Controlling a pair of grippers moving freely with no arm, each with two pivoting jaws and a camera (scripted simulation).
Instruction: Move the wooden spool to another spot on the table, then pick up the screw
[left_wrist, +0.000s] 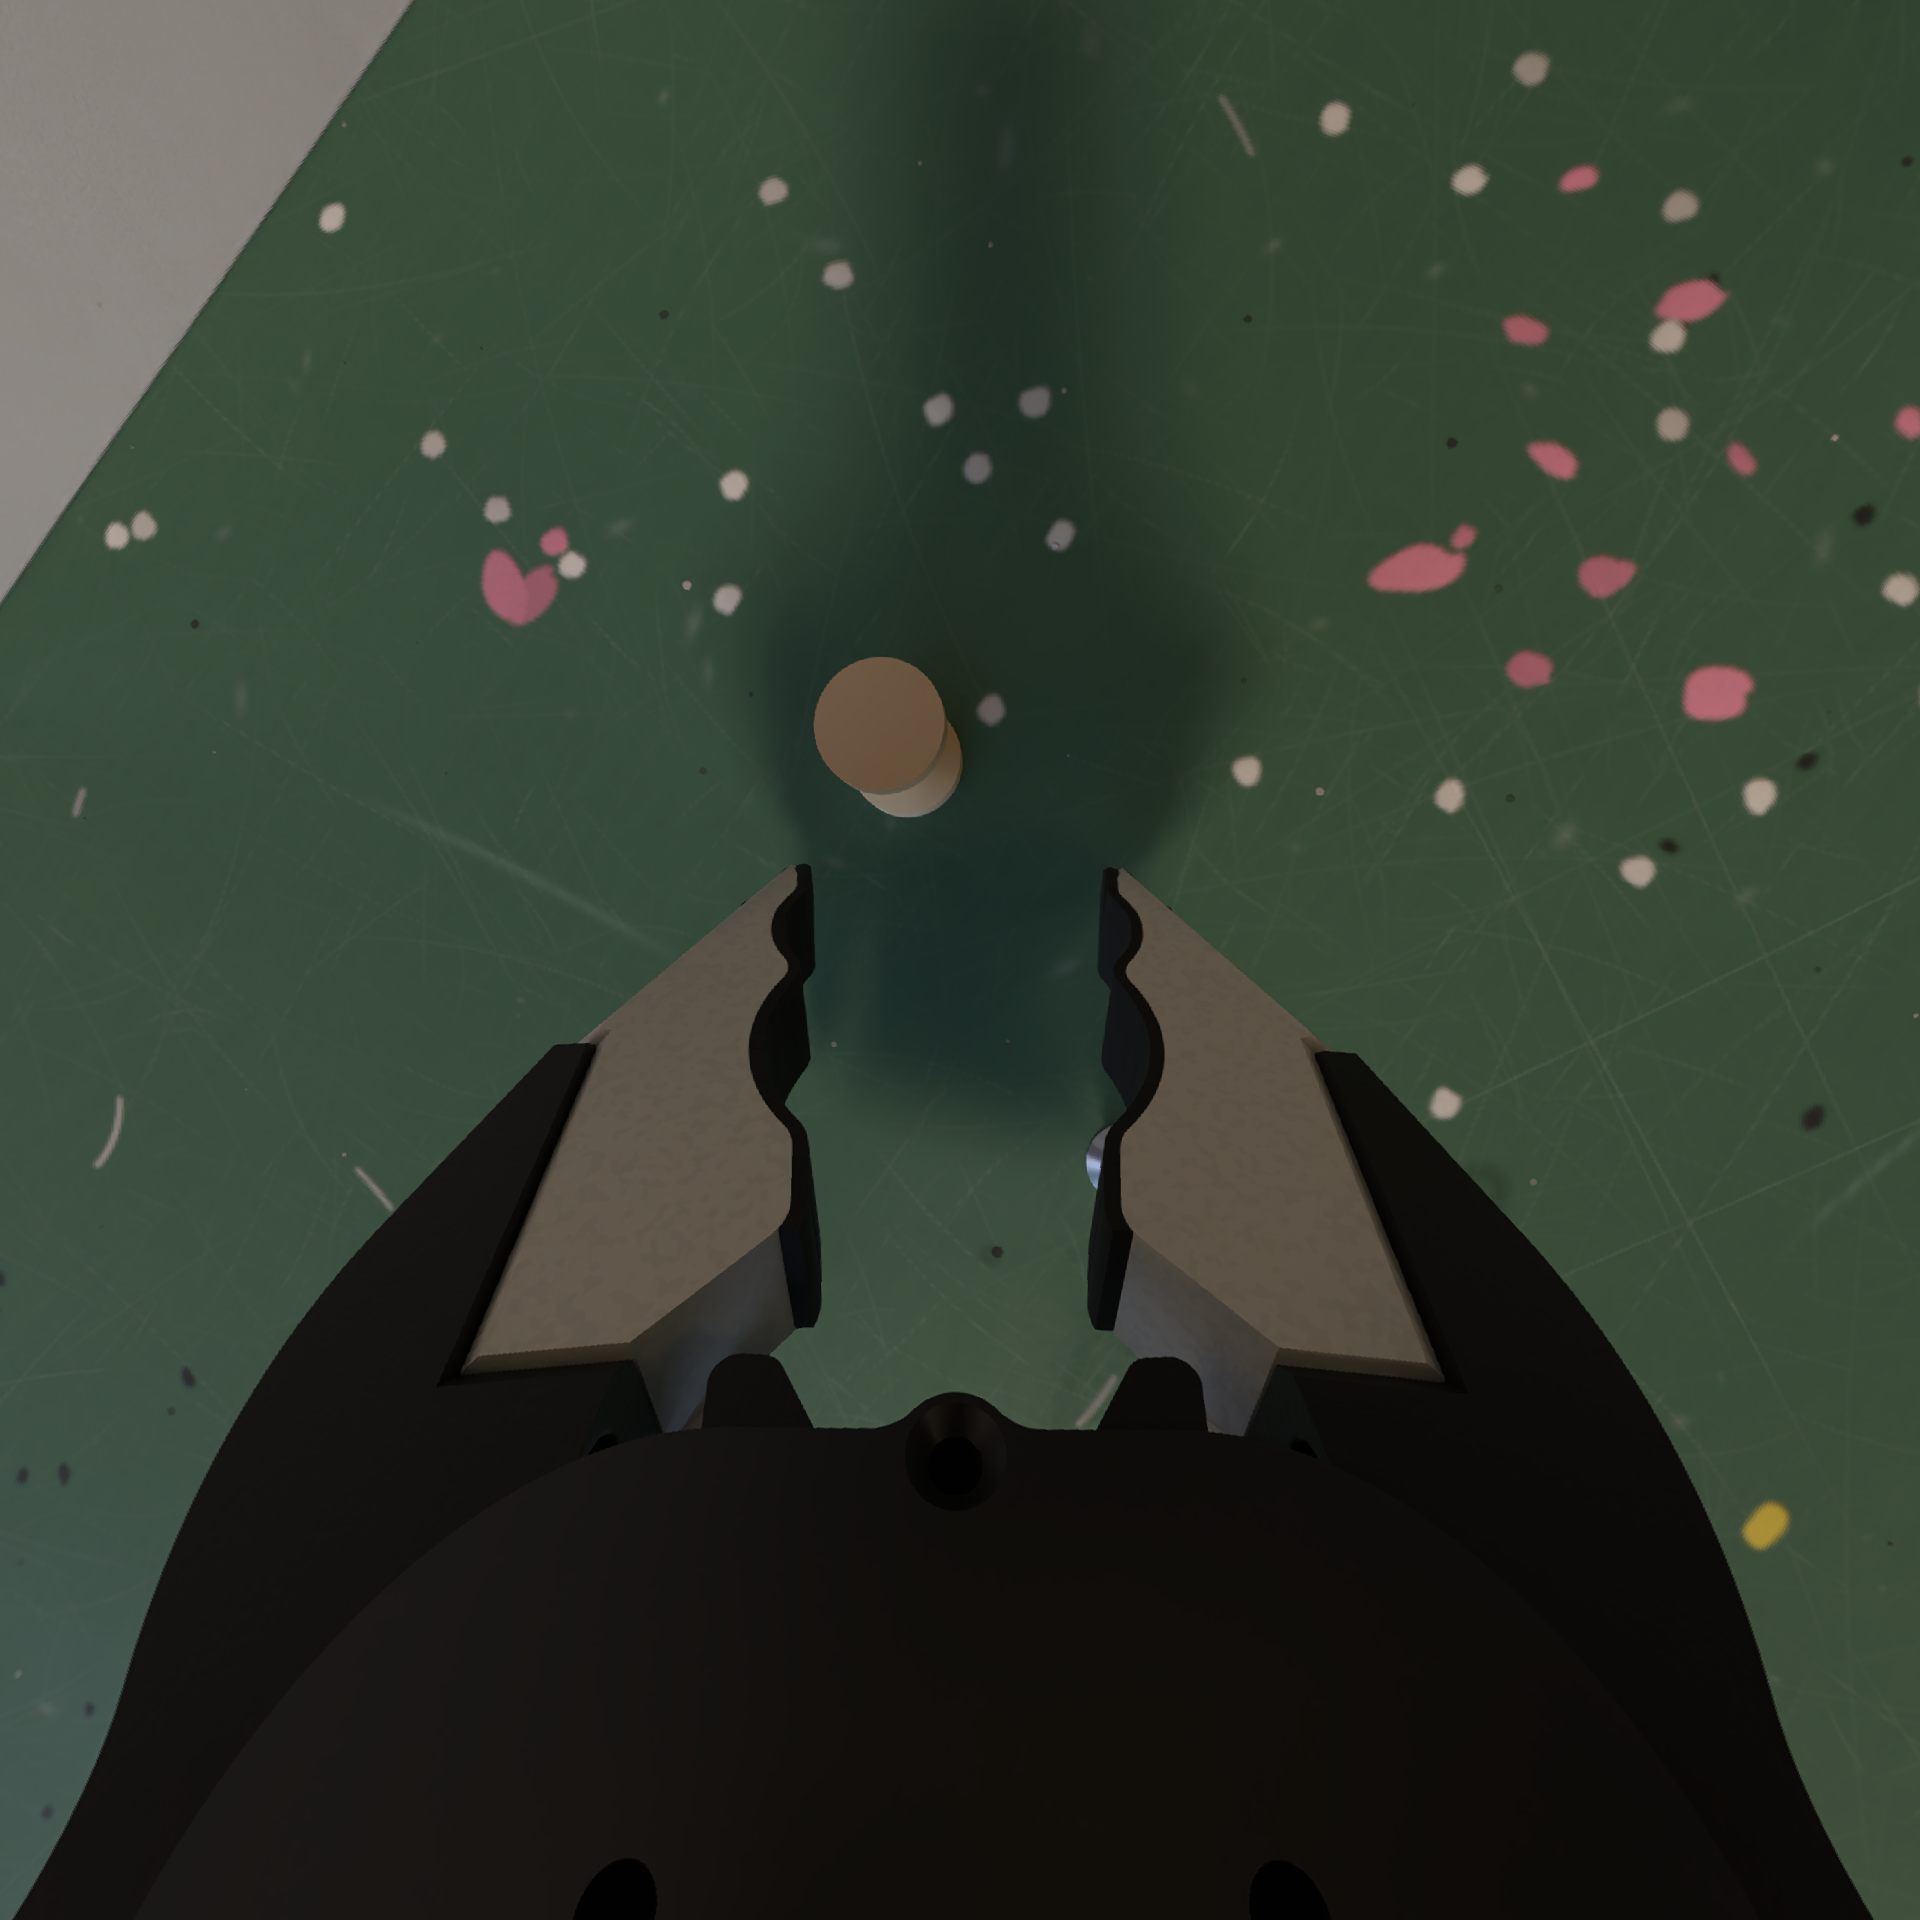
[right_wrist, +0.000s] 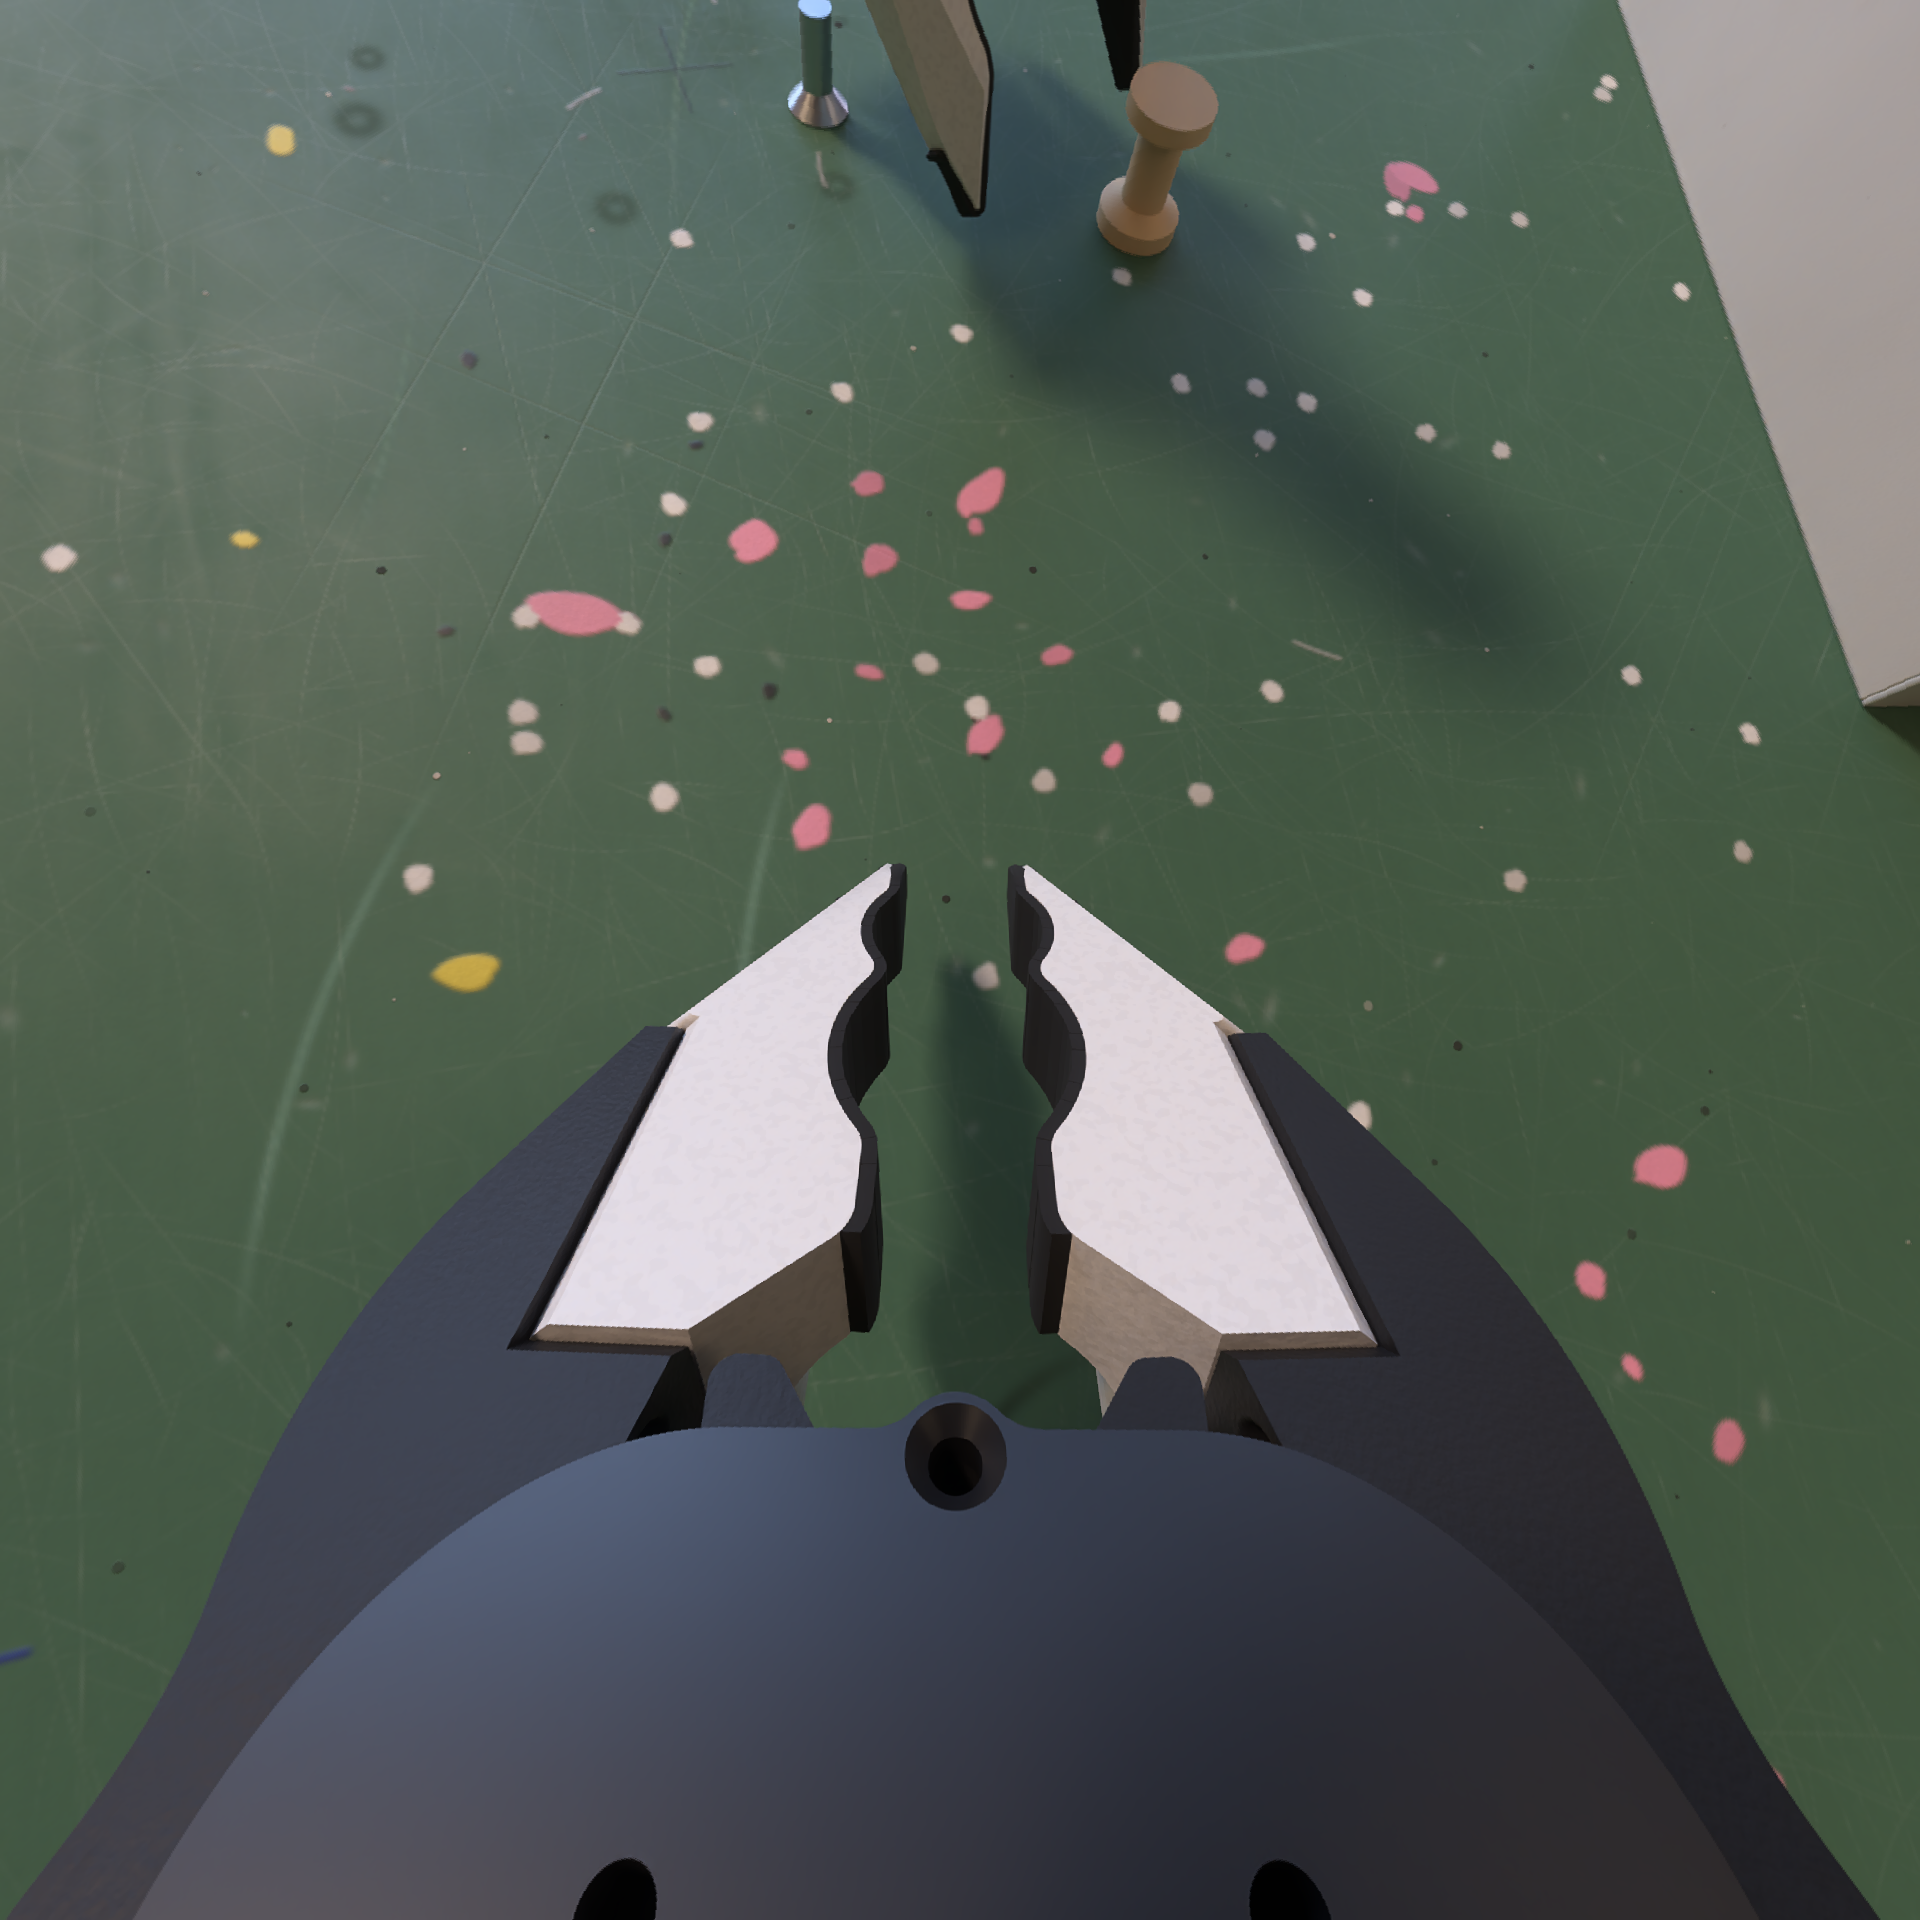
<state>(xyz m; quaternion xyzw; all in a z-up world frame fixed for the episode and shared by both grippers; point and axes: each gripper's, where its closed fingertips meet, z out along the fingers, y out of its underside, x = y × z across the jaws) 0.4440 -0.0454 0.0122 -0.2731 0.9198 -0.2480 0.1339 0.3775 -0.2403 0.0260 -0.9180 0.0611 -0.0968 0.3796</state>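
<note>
The wooden spool (left_wrist: 883, 732) stands upright on the green table (left_wrist: 416, 935). In the left wrist view I look down on it just ahead of, and a little left of, my open, empty left gripper (left_wrist: 956, 873). The metal screw (left_wrist: 1093, 1158) peeks out from behind the left gripper's right finger. In the right wrist view the spool (right_wrist: 1153, 156) and the screw (right_wrist: 818, 68), standing on its head, are far ahead, with the left gripper (right_wrist: 1044, 145) hanging between them. My right gripper (right_wrist: 958, 873) is narrowly open and empty, low over the table.
The table (right_wrist: 312, 831) is scratched and speckled with pink, white and yellow paint spots. A pale grey surface (right_wrist: 1818, 312) borders it at the right in the right wrist view and shows at the top left in the left wrist view (left_wrist: 125, 208).
</note>
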